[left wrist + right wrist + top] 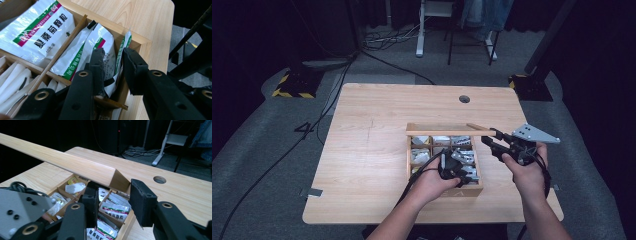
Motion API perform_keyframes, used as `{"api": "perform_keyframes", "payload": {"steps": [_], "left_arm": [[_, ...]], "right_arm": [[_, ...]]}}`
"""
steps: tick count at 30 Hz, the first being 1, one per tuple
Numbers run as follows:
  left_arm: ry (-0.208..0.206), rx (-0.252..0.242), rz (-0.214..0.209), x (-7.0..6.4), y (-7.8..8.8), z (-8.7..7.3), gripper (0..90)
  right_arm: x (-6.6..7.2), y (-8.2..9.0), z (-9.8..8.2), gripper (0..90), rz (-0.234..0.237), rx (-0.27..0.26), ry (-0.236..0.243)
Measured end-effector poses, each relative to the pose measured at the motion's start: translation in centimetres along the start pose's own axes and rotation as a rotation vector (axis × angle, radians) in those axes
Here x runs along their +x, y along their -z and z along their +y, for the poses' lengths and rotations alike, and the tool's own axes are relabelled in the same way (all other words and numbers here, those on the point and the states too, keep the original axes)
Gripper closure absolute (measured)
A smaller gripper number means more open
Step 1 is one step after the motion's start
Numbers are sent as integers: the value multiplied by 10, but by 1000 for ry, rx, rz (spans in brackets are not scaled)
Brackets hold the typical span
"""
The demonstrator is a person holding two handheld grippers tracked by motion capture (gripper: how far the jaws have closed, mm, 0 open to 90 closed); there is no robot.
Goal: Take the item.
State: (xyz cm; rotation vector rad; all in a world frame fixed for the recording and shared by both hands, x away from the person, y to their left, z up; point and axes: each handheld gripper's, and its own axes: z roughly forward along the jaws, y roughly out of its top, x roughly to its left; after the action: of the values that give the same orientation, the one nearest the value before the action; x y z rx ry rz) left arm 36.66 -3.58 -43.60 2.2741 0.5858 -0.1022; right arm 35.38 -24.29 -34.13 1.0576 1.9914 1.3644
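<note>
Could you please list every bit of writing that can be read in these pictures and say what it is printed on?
"夏桑菊颗粒": large white sachet in the wooden box, left gripper view.
"10克/袋": same sachet, below the name.
Small print on the sachets by the left tongs: blurred, unreadable.
Faint letters on the box's front wall, high view: too small to read.
Sachets in the right gripper view: print unreadable.

White sachet (pixel 37 30) in box – "夏桑菊颗粒", "10克/袋"; other packets' print unreadable.

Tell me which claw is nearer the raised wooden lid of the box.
Right. The right claw is at the corner of the lid, its jaws on either side of that corner. The left claw is lower, down among the sachets in the box.
</note>
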Motion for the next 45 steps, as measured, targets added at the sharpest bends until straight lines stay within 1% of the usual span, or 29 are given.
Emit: {"api": "perform_keyframes", "payload": {"steps": [1, 2, 3, 4, 5, 7, 9, 10, 11, 15, 16, 18, 21, 23, 24, 25, 28, 31, 33, 39, 45], "left_arm": [[6, 4, -4, 0, -1, 0, 723], [7, 18, -9, 0, -3, 0, 746], [0, 34, -17, 1, -4, 0, 779], [3, 43, -27, 2, -5, 0, 816], [12, 43, -40, 2, -5, 0, 843], [14, 41, -40, 1, -5, 0, 869], [3, 38, -39, 0, -4, 1, 877], [6, 32, -34, -1, -2, 1, 879], [-8, 21, -29, -2, 0, 2, 880], [-28, -20, -8, -4, 9, 5, 884], [-25, -31, -8, -4, 10, 6, 884], [-36, -31, -3, -5, 13, 7, 885], [-54, -61, 11, -8, 19, 10, 886], [-67, -86, 22, -10, 26, 12, 886], [-62, -101, 28, -12, 29, 12, 887], [-68, -112, 35, -14, 33, 13, 887], [-98, -143, 70, -23, 46, 17, 888], [-128, -157, 105, -30, 58, 21, 888], [-141, -166, 111, -32, 64, 23, 888], [-150, -194, 113, -33, 77, 24, 888], [-138, -219, 114, -32, 85, 23, 887]], "right_arm": [[0, 0, 0, 600, 0, 0, 0], [0, 0, 0, 601, 0, 0, 0], [0, 0, 0, 600, 0, 0, 0], [0, 0, 0, 600, 1, -1, -1], [0, 0, 0, 600, 3, -1, 0], [0, 0, 0, 600, 4, -1, 1], [-1, 0, 0, 600, 6, -1, 1], [-1, 0, 0, 600, 7, -1, 0], [-1, 0, 0, 600, 7, -1, 0], [-1, 0, 0, 600, 6, -2, -1], [-1, 0, 0, 600, 6, -3, 0], [-1, 0, 0, 600, 6, -3, -2], [-1, 0, 0, 600, 7, -4, -2], [-1, 0, 0, 600, 6, -4, -2], [-1, 0, 0, 600, 6, -4, -2], [-1, 0, 0, 600, 6, -4, -2], [-1, 0, 0, 600, 5, -4, -2], [-1, 0, 0, 600, 4, -4, -3], [-1, 0, 0, 600, 4, -4, -3], [-1, 0, 0, 600, 3, -5, -4], [-1, 0, 0, 600, 4, -5, -5]]}}
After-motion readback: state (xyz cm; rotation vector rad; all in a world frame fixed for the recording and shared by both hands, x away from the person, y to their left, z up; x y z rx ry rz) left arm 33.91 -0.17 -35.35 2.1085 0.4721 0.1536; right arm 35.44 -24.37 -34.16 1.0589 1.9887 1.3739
